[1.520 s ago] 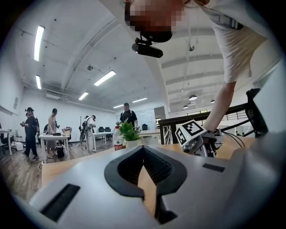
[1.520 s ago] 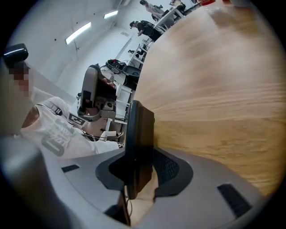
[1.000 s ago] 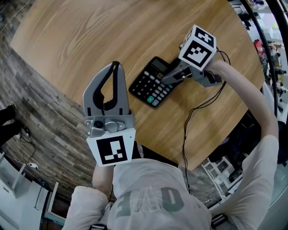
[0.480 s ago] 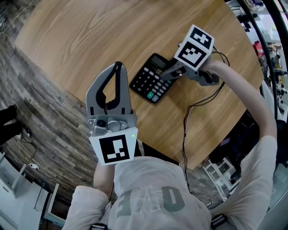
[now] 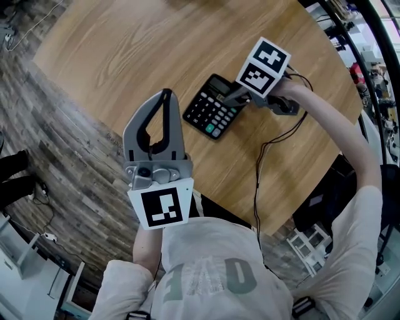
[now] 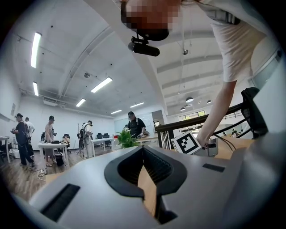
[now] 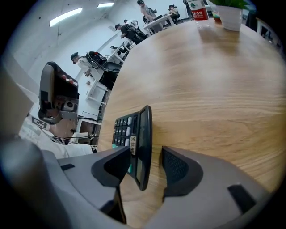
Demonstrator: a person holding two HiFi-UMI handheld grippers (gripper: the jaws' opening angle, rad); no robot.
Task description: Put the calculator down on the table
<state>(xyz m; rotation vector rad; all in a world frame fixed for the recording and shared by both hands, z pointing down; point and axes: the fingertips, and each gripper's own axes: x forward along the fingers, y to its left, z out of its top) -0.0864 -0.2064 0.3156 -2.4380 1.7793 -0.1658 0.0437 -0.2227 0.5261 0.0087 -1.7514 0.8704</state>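
- Nearest the head camera, a pale shirt [image 5: 206, 275] with grey lettering is seen at the bottom of the head view.
- Just ahead of it, the left gripper [image 5: 165, 95] is held out with its tips over the near edge of the table. Its jaws are brought together at the tips and nothing is gripped (only wood shows through the loop between the pads in the left gripper view).
- Plank-patterned floor [image 5: 69, 150] is seen below and to the left of that gripper.
- The round wooden table [image 5: 137, 44] fills the upper part of the head view, most of its top bare.
- The calculator [image 5: 209, 114] is laid keys-up on the table, to the right of the left gripper's tips in the head view.
- The right gripper [image 5: 232, 100] is slanted down at the calculator's display end from the right.
- Its jaws have just been opening and are set apart, with the display end of the calculator between them.
- In the right gripper view, one pad is seen clear of the calculator's back, with wood showing in the gap. The other pad stands just beside the key face.
- A black cable [image 5: 257, 175] is trailed from the right gripper across the table toward its near edge.
- At the far rim of the table, a white pot [image 7: 231, 17] and a red-labelled bottle [image 7: 198, 11] are seen side by side.
- Beyond the table, people [image 6: 134, 124] are seen standing among desks in a bright hall.
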